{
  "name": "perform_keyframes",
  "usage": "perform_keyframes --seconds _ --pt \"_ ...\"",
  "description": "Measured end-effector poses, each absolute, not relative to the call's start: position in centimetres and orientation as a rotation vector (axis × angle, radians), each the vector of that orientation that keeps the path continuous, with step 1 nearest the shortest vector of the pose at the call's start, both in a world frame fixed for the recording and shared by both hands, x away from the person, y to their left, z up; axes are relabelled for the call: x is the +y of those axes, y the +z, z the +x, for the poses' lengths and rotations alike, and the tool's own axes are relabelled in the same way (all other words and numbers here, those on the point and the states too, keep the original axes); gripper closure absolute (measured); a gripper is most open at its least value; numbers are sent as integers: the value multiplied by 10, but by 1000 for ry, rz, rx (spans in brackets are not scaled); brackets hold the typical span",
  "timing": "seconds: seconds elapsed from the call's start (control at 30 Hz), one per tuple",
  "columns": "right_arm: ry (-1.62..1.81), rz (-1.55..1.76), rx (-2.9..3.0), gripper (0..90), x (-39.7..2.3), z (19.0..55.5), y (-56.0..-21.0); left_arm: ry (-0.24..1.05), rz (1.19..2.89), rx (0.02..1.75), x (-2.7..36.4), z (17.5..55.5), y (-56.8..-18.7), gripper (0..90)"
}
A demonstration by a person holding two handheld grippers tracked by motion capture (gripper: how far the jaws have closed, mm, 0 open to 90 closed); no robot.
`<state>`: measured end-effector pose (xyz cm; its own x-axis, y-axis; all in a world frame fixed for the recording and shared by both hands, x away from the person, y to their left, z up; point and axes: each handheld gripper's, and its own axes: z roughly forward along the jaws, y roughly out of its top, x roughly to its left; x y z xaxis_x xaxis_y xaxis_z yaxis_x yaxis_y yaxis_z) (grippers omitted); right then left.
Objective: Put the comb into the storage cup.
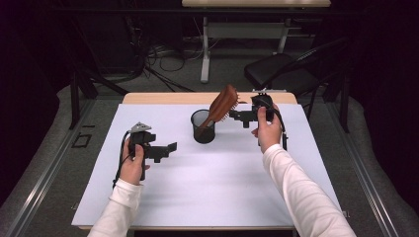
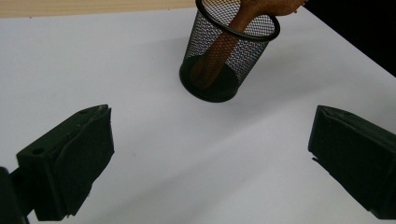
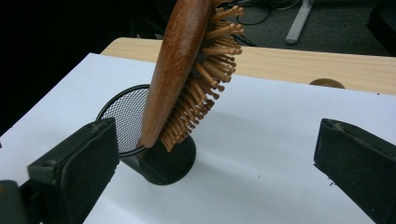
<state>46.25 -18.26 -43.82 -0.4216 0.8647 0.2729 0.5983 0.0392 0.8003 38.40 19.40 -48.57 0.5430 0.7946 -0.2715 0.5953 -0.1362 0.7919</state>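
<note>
The wooden hairbrush (image 1: 223, 104) stands handle-down in the mesh cup (image 1: 203, 126), just ahead of the right gripper (image 1: 242, 117), whose jaws gape wide, empty. It looks rigid and light; grasp the smooth head edges. The left gripper (image 1: 170, 147) is likewise wide open

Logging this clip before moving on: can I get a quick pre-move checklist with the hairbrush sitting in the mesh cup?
1. Wooden paddle hairbrush handle down inside black wire-mesh cup: ok.
2. Cup upright on white table sheet: ok.
3. Right tool open, off the brush: ok.
4. Left tool open, holding nothing: ok.
5. Brush stands straight: not ok, it leans on the rim.
6. Brush stable if left: cannot tell.
</note>
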Motion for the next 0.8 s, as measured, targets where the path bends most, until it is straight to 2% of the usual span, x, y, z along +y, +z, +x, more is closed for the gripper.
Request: perform_keyframes --seconds 0.4,0.8 --pt "1307 1427 2074 0 -175 452 -435 272 1805 1151 203 382 -477 2" --pt "1318 1400 2086 1 -184 435 -436 256 1787 1153 208 386 -470 2"
